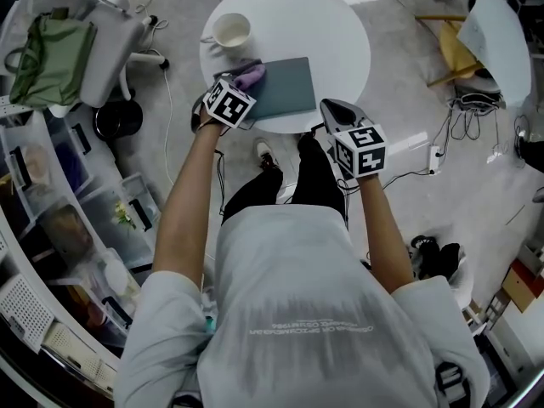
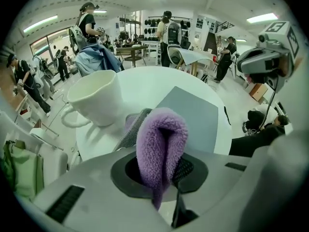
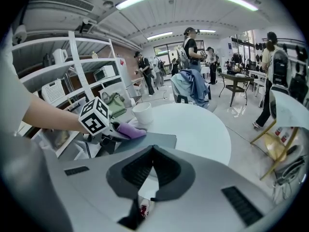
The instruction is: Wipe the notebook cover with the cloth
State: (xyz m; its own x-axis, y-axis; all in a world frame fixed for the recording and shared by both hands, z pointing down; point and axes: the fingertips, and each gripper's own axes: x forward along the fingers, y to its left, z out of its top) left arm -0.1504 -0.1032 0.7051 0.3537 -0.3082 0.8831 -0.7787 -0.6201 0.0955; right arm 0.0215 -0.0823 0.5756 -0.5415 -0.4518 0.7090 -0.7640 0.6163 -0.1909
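Purple cloth (image 2: 161, 139), clamped in left gripper (image 1: 240, 86), rests on notebook (image 1: 287, 90) at its 10 o'clock corner; right gripper (image 3: 153, 151) closed, empty. Wiping likely starting: sweep toward 3 o'clock.

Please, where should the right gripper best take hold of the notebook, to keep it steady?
Probably its near right corner, approached from the person's side: the notebook lies flat, close to the table rim there, and the left gripper with the cloth occupies its left edge.
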